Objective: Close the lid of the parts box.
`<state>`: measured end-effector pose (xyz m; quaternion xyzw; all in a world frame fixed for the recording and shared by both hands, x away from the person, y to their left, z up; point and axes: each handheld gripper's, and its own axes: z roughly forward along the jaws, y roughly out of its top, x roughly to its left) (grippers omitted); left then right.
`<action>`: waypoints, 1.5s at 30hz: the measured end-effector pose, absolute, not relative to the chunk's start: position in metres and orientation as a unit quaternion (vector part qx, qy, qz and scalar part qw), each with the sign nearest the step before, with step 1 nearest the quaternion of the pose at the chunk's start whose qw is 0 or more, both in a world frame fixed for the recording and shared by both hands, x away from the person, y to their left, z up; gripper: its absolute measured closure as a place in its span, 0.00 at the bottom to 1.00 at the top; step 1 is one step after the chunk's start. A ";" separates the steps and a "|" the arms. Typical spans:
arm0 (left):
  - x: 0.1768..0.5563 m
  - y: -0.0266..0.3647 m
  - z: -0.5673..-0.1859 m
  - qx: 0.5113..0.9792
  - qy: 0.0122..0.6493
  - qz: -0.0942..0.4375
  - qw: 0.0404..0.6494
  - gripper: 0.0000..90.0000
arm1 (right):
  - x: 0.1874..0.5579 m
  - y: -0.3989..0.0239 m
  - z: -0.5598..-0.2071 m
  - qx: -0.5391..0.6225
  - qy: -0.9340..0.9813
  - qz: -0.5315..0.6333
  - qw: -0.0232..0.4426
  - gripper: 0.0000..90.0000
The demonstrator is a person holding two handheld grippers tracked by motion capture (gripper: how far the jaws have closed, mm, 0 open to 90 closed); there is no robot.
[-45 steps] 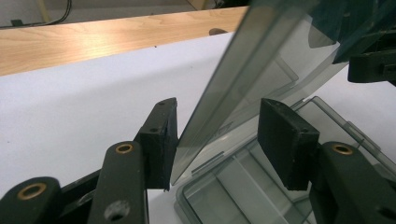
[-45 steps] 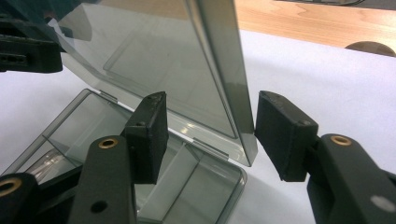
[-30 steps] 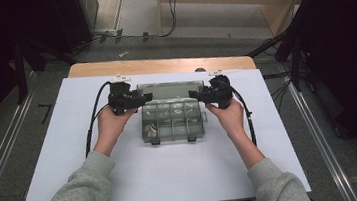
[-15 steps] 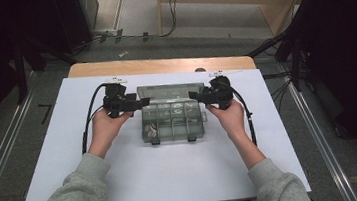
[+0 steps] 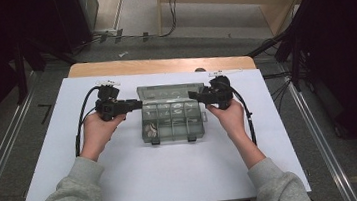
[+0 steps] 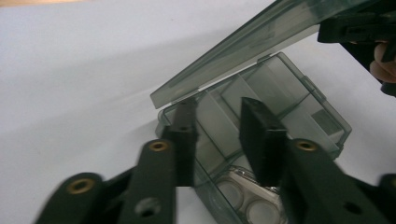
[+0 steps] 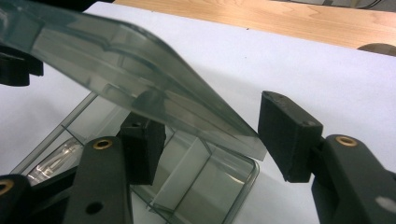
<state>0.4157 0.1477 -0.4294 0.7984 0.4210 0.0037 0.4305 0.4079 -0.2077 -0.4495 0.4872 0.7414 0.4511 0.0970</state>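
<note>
A light, stiff, slick plastic box (image 5: pixel 173 126) sits mid-table (image 5: pixel 175 181), its thin lid (image 5: pixel 169 90) hinged at 12 o'clock and half raised, best taken by a side edge. At 9 o'clock the left gripper (image 5: pixel 139 103), jaws just narrowed, holds nothing; at 3 o'clock the right gripper (image 5: pixel 191 95) stands apart around the lid's corner, not pinching. The left gripper view shows round pieces (image 6: pixel 243 205) in a compartment; the right gripper view shows one jaw beneath the lid.
</note>
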 end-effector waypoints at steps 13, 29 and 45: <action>0.418 0.143 -0.428 0.801 0.410 -0.017 0.435 1.00 | 0.404 -0.207 -0.450 0.480 0.746 0.451 0.096 0.40; 0.419 0.143 -0.428 0.807 0.401 -0.016 0.433 0.99 | 0.402 -0.212 -0.449 0.482 0.745 0.454 0.081 0.35; 0.419 0.145 -0.428 0.810 0.395 -0.022 0.433 0.99 | 0.388 -0.231 -0.443 0.483 0.755 0.439 0.066 0.34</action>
